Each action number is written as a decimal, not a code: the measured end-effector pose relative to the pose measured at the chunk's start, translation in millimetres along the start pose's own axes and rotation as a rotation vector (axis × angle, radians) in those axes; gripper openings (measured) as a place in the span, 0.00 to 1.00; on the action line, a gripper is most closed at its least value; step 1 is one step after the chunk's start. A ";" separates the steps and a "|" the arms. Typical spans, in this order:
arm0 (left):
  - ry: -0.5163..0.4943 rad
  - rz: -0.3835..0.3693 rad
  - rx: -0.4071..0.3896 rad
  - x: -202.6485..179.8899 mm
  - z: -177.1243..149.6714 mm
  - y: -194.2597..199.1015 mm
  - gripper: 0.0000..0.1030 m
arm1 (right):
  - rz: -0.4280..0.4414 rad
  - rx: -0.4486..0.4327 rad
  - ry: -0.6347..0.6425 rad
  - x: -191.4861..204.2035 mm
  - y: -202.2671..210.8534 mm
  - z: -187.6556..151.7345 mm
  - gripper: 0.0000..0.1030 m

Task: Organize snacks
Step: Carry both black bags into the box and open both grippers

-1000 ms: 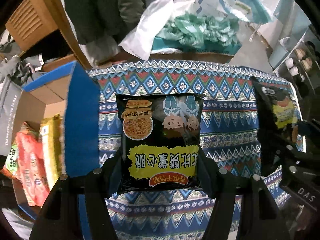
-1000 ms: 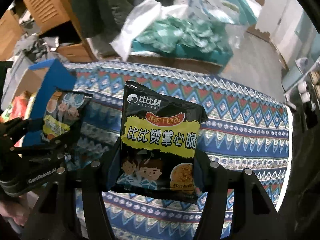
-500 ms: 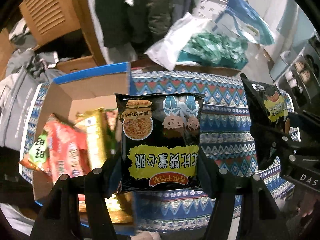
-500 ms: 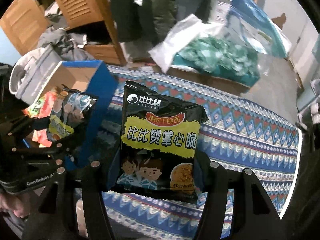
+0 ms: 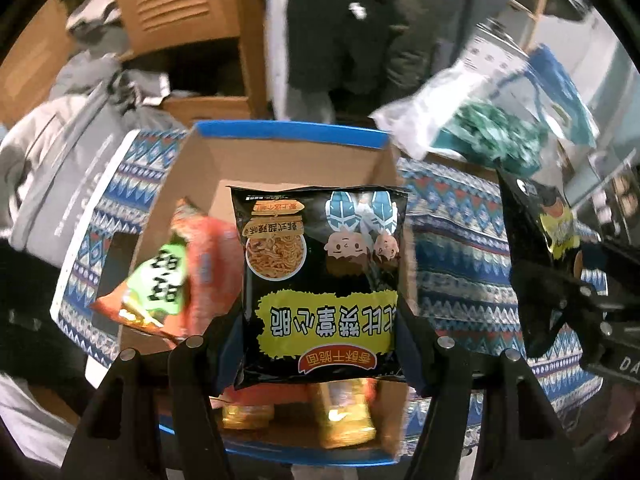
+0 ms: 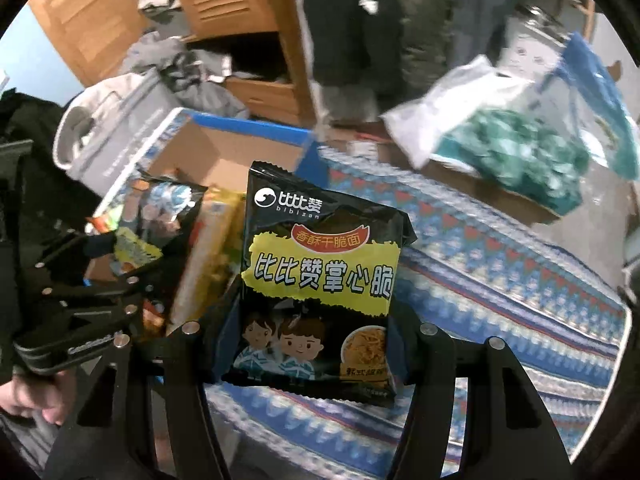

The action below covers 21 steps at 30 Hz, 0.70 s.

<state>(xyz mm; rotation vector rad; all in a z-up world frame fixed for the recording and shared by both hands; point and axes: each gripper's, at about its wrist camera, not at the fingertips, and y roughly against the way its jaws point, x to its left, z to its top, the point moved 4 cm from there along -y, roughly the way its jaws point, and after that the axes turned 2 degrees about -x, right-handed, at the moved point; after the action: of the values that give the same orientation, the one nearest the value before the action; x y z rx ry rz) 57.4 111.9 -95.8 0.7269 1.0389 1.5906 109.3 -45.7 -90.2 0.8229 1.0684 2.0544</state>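
While two black noodle-snack packets are in the air, each is pinched by one set of jaws: the left gripper (image 5: 320, 354) holds its upside-down black packet (image 5: 322, 280) directly over the open cardboard box (image 5: 280, 160), and the right gripper (image 6: 308, 332) holds its upright black packet (image 6: 320, 292) just right of that box, above the patterned cloth (image 6: 500, 280). Inside the box lie one orange packet (image 5: 200, 272) and two gold-ended packets (image 5: 344, 420)

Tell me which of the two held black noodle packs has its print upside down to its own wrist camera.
The left gripper's black noodle pack: its yellow banner reads inverted, over the open box. The right gripper's pack reads upright.
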 end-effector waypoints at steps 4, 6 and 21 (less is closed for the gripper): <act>0.061 0.013 0.002 29.5 2.3 -4.6 0.65 | 0.016 0.018 0.016 20.7 -15.2 11.7 0.58; 0.075 0.014 -0.001 38.1 3.0 -5.6 0.65 | 0.024 0.027 0.018 29.2 -21.8 16.8 0.58; 0.151 -0.012 0.013 68.0 15.4 -25.0 0.65 | 0.061 0.074 0.031 68.8 -70.6 50.5 0.58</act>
<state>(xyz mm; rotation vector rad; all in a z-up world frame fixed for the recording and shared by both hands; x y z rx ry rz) 63.7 183.2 -115.1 0.6149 1.1616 1.6497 127.7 61.3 -112.0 0.8731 1.1551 2.0948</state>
